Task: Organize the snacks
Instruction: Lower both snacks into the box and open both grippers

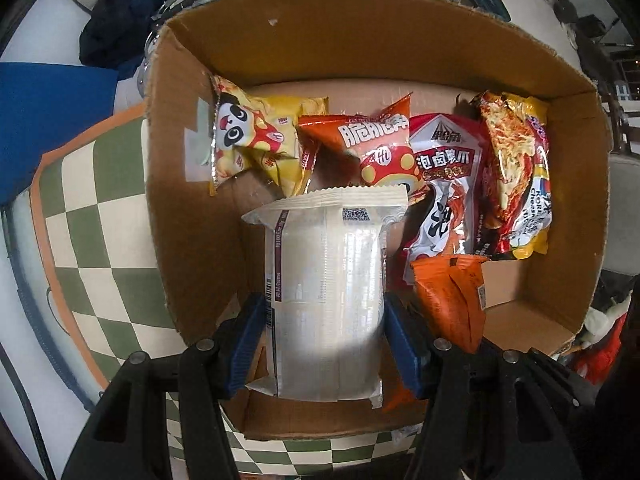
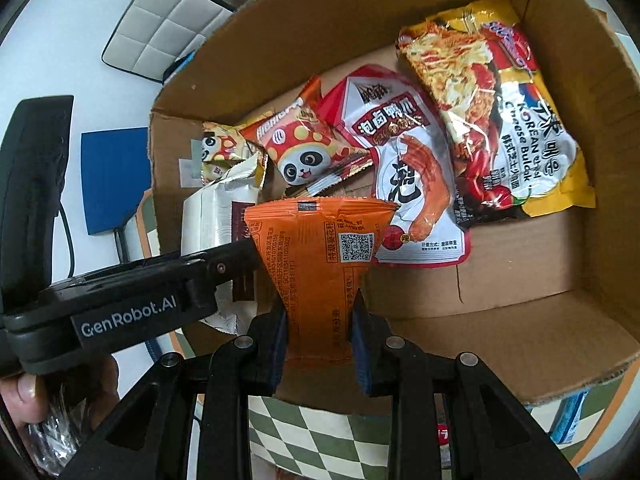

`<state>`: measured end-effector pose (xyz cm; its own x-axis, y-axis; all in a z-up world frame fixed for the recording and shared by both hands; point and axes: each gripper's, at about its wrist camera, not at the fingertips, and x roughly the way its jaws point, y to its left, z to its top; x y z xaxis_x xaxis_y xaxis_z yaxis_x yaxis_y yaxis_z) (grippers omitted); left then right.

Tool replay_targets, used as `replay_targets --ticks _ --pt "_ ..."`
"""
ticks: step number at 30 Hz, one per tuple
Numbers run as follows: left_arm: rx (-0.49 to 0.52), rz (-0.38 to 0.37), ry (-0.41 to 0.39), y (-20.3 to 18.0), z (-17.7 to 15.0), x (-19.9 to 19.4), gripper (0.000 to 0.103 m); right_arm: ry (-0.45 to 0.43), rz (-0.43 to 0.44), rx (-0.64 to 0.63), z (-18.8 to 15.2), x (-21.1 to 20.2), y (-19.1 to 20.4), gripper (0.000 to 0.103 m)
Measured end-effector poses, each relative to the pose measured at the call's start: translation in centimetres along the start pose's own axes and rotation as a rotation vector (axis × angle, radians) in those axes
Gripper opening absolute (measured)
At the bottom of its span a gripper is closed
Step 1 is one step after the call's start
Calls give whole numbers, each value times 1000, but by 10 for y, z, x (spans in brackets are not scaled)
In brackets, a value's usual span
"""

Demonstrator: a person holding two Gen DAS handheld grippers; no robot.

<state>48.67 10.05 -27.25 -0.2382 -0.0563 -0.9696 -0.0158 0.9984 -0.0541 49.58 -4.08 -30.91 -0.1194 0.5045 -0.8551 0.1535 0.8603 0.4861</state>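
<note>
Over the cardboard box [image 1: 580,168], the left tool [image 1: 324,332] clamps a white packet [image 1: 324,288] while beside it the right tool [image 2: 318,328] pinches an orange packet [image 2: 320,264], other snacks lying along the box's far wall.

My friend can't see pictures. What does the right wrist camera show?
The right gripper squeezes an orange snack packet over an open cardboard box holding noodles, a red-and-white pouch and panda snack bags. The left gripper holds a white packet beside it.
</note>
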Motion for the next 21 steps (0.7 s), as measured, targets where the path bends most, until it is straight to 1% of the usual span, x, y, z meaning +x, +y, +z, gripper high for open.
replay_targets --ticks 4,7,8,9,10,11,12,14,16,17,18,20,21 --pt "16 13 15 -3 3 7 58 20 -4 0 3 7 -2 30" --pt "11 -7 28 -5 5 9 59 36 -5 0 8 9 -4 32" --pt "9 -11 33 -5 6 10 61 47 -17 1 10 11 -4 35" --pt "7 -8 34 -4 6 9 64 53 -27 -2 11 11 -5 46" --pt "6 -3 26 -3 7 8 68 54 -36 -7 13 14 -2 55" --pt "2 -4 16 -2 6 6 68 54 -47 -10 13 13 -2 73" --pt "3 2 5 -2 6 4 68 53 -59 -13 14 12 -1 81" --pt "9 10 -12 -2 6 0 68 49 -71 -27 16 9 2 81" --pt "2 14 -28 -1 3 -4 69 49 -93 -43 17 5 4 85" --pt "-2 7 -34 0 0 -7 70 48 -100 -49 17 2 4 89" --pt "-8 -6 -41 1 -3 -9 71 43 -107 -57 17 -1 5 90" --pt "-17 -18 -65 2 -10 -15 77 31 -127 -71 15 -11 4 91" --pt "-20 -21 -77 4 -12 -18 78 25 -138 -81 14 -16 4 92"
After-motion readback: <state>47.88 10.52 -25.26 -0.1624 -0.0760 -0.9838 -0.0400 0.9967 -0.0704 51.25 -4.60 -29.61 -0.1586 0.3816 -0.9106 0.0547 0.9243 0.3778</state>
